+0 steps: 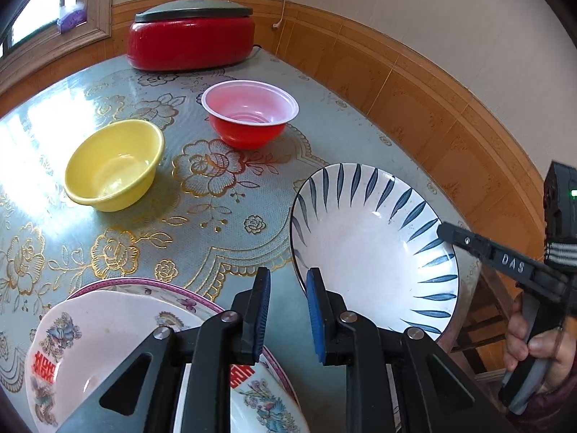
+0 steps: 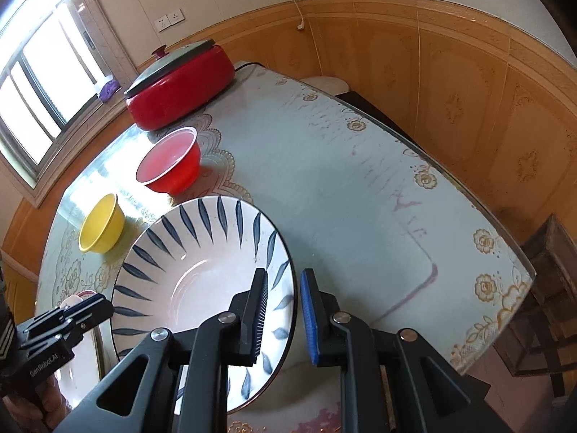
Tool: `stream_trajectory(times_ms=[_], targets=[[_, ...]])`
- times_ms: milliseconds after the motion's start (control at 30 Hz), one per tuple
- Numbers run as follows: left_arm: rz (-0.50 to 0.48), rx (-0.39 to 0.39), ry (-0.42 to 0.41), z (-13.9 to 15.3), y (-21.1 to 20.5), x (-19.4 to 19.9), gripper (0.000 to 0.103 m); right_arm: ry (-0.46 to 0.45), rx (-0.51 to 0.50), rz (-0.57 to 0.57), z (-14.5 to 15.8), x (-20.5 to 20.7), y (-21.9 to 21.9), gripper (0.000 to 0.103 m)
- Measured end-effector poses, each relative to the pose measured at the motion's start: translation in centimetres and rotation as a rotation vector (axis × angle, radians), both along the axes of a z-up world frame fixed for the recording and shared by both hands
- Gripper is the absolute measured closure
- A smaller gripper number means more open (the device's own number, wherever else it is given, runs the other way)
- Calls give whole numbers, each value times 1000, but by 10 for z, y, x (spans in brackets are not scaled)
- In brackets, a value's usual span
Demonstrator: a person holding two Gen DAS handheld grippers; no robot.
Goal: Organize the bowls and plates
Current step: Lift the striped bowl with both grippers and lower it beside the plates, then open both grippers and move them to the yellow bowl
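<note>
A white plate with blue leaf strokes (image 1: 368, 252) (image 2: 202, 270) lies near the table's right edge. My right gripper (image 2: 284, 274) (image 1: 441, 229) straddles its rim, one finger over the inside and one outside. A narrow gap shows and the pads do not press. My left gripper (image 1: 288, 274) (image 2: 97, 306) stands at the plate's opposite rim, slightly open, with only tablecloth between its fingers. Stacked floral plates (image 1: 108, 324) lie under its left finger. A yellow bowl (image 1: 111, 166) (image 2: 101, 223) and a red bowl (image 1: 249, 115) (image 2: 169, 162) stand further back.
A red lidded electric pot (image 1: 191, 36) (image 2: 180, 79) sits at the far end of the table (image 1: 216, 216) by the window. A wooden-panelled wall runs along the right side. A dark wooden stool (image 2: 551, 288) stands past the table's right edge. A hand (image 1: 523, 342) grips the right tool.
</note>
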State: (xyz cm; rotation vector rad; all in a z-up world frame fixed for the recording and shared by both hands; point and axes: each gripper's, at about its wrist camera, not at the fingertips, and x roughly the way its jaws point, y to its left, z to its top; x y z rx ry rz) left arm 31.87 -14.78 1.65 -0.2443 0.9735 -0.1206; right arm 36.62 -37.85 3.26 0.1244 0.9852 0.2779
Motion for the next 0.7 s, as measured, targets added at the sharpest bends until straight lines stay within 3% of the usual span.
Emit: stream_trajectory(times_ms=[333, 500, 700], targets=[[-19, -55, -25, 6, 7, 4, 82, -24, 46, 26, 15, -14, 14, 83], [48, -48, -22, 10, 20, 8, 82, 20, 121, 111, 14, 6, 35, 83], [152, -64, -27, 18, 29, 19, 82, 48, 138, 240, 19, 40, 66, 83]])
